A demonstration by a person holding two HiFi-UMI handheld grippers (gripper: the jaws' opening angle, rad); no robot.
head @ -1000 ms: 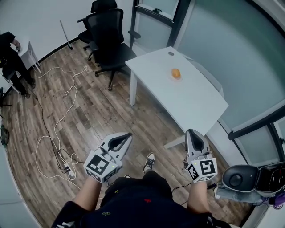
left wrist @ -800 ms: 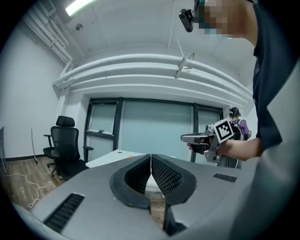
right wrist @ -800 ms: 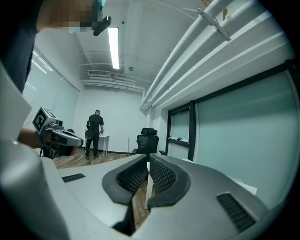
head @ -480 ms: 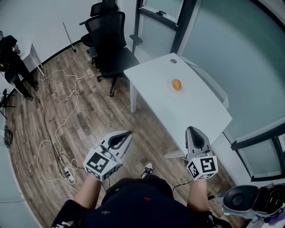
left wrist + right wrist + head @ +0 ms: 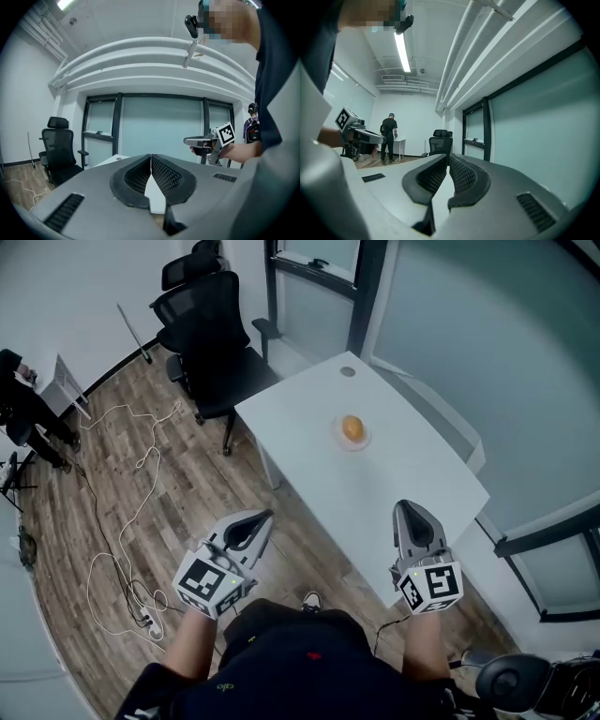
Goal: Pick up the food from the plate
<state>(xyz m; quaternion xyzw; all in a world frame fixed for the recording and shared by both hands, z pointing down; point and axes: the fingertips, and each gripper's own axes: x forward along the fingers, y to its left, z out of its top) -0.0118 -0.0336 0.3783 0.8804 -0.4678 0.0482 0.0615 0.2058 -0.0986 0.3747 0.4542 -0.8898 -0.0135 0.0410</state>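
The table (image 5: 417,479) has slid closer and lower in the head view than a second ago, and its near corner now sits right under the right gripper (image 5: 406,509), which hung over bare floor (image 5: 187,474) before. The left gripper (image 5: 265,518) holds much the same spot in the picture, out past the table's left edge and over the wooden boards. The grey machine (image 5: 511,681) by the glass wall has dropped toward the bottom right corner, and the black chairs (image 5: 202,329) have shifted left. Neither gripper has changed its hold: in each gripper view the fingers are pressed together along a thin seam with nothing between them. Now the prize: the food (image 5: 352,427) is a small, round, orange-yellow piece, smooth-looking and slightly glossy, sitting in the middle of a small pale plate (image 5: 338,438) whose rim barely shows around it. Whether it is fruit or a bun is too small to tell. The plate rests in the far half of the table, about midway between the long edges, short of the round hole (image 5: 348,371) near the far corner and well apart from both grippers.
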